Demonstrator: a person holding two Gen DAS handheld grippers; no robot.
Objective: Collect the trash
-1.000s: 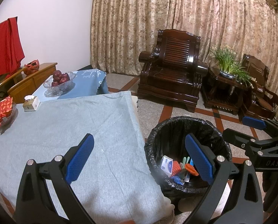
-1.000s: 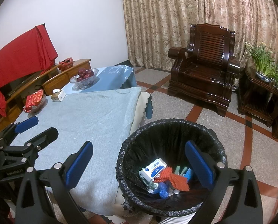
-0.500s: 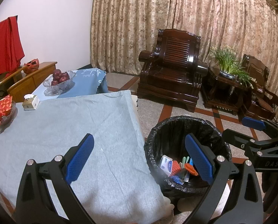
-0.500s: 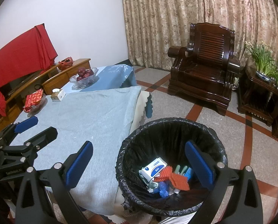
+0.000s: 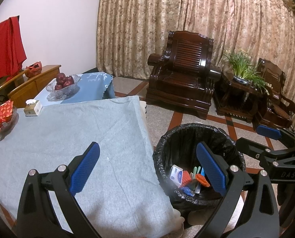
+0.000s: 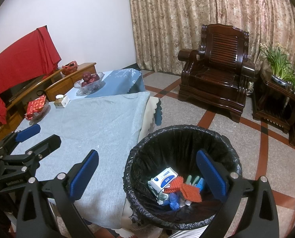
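A round bin lined with a black bag (image 5: 189, 136) (image 6: 179, 138) stands on the floor at the table's right edge. Inside lie a white and blue box (image 6: 163, 179) (image 5: 176, 175), an orange bristly piece (image 6: 189, 191) (image 5: 202, 179), blue scraps and pale green sticks. My left gripper (image 5: 147, 158) is open over the table's right edge and the bin, holding nothing. My right gripper (image 6: 147, 165) is open above the bin's left rim, also holding nothing. Each gripper shows in the other's view: the right gripper (image 5: 252, 136) at the right, the left gripper (image 6: 43, 132) at the left.
The table carries a grey-blue cloth (image 5: 68, 130) (image 6: 99, 123), a red packet in a dish (image 5: 2, 115) (image 6: 36, 106), a small white box (image 5: 33, 108) and a glass bowl of apples (image 5: 63, 84) (image 6: 89, 80). Dark wooden armchairs (image 5: 185, 73) (image 6: 216, 75) and a plant stand (image 5: 244, 81) sit beyond.
The view of the left gripper has shifted slightly, with the far table items sliding a little left. Both grippers stay open and the bin's contents are unchanged.
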